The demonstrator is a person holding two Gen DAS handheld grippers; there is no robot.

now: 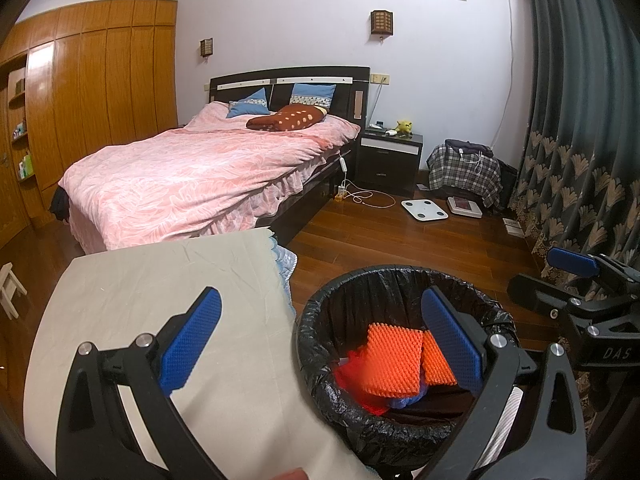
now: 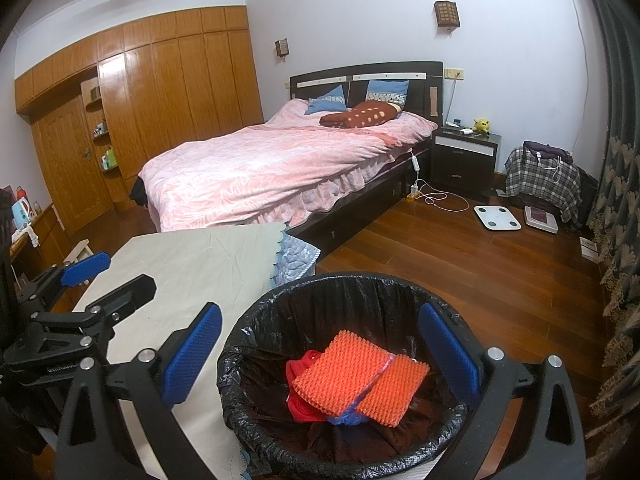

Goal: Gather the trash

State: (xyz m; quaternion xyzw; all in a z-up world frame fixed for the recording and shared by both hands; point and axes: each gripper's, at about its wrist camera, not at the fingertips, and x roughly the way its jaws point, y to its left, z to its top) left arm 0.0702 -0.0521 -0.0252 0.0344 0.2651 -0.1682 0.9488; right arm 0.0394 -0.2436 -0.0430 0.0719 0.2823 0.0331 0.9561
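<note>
A round bin lined with a black bag [image 1: 320,320] [image 2: 256,320] stands on the floor beside a cloth-covered table [image 1: 168,280] [image 2: 192,260]. Inside lie orange textured pads [image 1: 394,364] [image 2: 340,372] over red and blue scraps. My left gripper [image 1: 324,344] is open and empty, straddling the table edge and the bin's rim. My right gripper [image 2: 320,356] is open and empty above the bin. Each gripper shows in the other's view: the right gripper [image 1: 576,280] at the right edge, the left gripper [image 2: 92,280] at the left.
A bed with a pink quilt [image 1: 200,176] [image 2: 272,168] stands behind the table. A nightstand [image 1: 390,156], two floor scales [image 1: 424,210], a plaid-covered pile [image 1: 464,172] and a curtain [image 1: 580,140] lie beyond on the wooden floor. Wardrobes [image 2: 160,92] line the left wall.
</note>
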